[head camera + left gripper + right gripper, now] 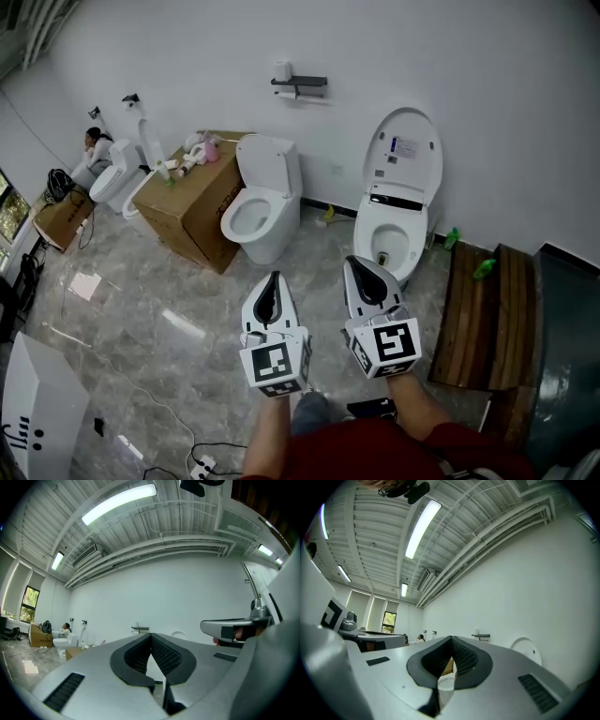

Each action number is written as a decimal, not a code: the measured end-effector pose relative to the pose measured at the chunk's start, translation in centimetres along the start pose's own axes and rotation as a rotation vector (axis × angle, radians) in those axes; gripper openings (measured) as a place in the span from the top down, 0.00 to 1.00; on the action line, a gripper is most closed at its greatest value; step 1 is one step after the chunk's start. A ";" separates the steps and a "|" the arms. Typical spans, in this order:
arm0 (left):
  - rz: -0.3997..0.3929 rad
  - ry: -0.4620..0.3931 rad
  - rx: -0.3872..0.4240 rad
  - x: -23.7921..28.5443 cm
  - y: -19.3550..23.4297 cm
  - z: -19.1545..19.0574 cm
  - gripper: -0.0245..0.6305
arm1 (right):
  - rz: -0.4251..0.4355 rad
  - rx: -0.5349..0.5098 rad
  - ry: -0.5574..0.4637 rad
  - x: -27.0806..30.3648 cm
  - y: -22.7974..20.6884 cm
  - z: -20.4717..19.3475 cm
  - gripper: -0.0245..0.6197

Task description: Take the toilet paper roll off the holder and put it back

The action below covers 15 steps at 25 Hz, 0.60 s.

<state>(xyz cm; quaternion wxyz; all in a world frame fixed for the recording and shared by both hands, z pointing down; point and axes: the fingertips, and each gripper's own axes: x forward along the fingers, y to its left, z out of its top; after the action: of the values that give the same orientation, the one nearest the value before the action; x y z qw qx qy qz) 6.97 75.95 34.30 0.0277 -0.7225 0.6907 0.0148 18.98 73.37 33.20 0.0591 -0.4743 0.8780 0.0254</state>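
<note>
Fingers of my left gripper (273,279) and right gripper (355,265) are closed on nothing, well apart from the toilet paper roll (288,95), seemingly under the wall holder's (305,82) left end; it looks light and squashy, so I'd pinch its sides gently.

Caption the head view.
Left claw and right claw, both shut, point toward two toilets under the toilet paper holder.

My head camera looks steeply down over the left claw (274,281) and right claw (356,267). Each claw camera faces forward along its tips; all three share the far wall (487,84) and its holder (300,86).
</note>
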 end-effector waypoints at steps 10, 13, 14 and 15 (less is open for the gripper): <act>-0.011 -0.021 -0.012 9.9 10.7 1.8 0.94 | -0.030 -0.008 -0.009 14.5 2.4 -0.1 0.95; -0.016 -0.022 0.007 12.0 13.6 1.3 0.94 | -0.047 -0.017 -0.011 17.5 3.3 -0.4 0.95; -0.017 -0.019 0.017 12.6 14.4 1.1 0.94 | -0.053 -0.020 -0.011 18.4 3.6 -0.6 0.95; -0.022 -0.019 0.022 13.2 15.1 0.7 0.94 | -0.059 -0.022 -0.010 19.1 3.8 -0.8 0.95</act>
<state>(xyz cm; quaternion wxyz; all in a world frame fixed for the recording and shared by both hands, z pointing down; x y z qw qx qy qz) -7.46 62.15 32.48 0.0423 -0.7295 0.6826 0.0136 5.39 59.53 31.48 0.0590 -0.5006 0.8629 0.0357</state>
